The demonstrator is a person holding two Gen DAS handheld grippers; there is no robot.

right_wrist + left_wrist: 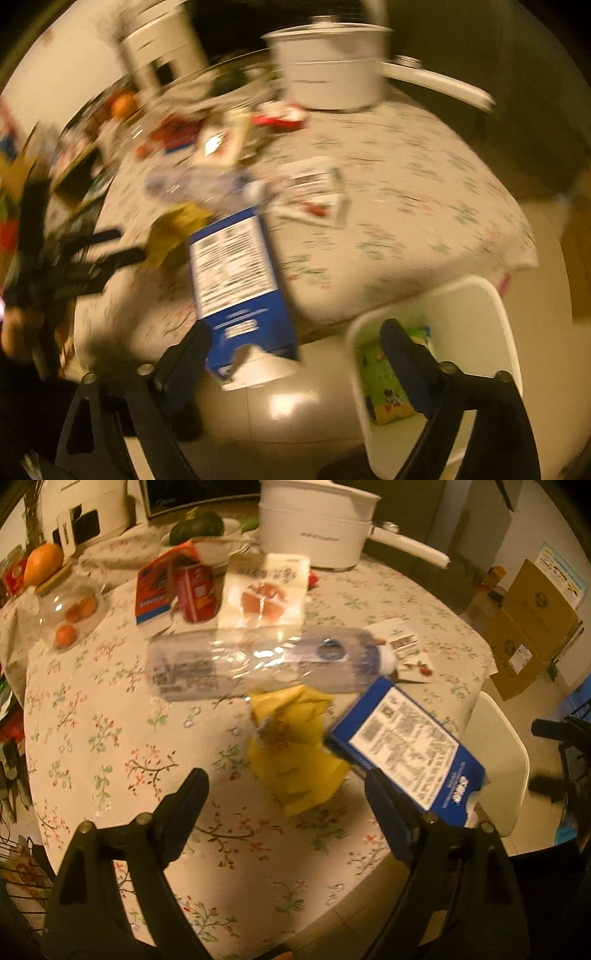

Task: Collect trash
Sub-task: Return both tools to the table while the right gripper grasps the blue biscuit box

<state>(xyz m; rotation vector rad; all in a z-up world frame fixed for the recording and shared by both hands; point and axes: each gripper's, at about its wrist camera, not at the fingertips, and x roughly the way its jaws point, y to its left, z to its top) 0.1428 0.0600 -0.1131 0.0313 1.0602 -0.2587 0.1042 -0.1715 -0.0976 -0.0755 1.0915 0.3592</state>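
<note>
A yellow crumpled wrapper (295, 753) lies on the flowered tablecloth (110, 720) just ahead of my open, empty left gripper (284, 794). Behind it lies a clear plastic bottle (266, 661) on its side. A blue carton (406, 753) overhangs the table's right edge. In the right wrist view the blue carton (240, 280) sticks out past the table edge by my left finger (184, 365). My right gripper (295, 354) is open and empty. A white bin (443, 354) holding a green packet (388, 384) stands below the table, around my right finger.
At the back of the table stand a white electric pot (317, 528), a red can (195, 590), a red-blue packet (155, 587), a meat tray pack (266, 590), a glass fruit jar (70, 609) and a paper label (402, 642). Cardboard boxes (528, 627) stand on the floor at right.
</note>
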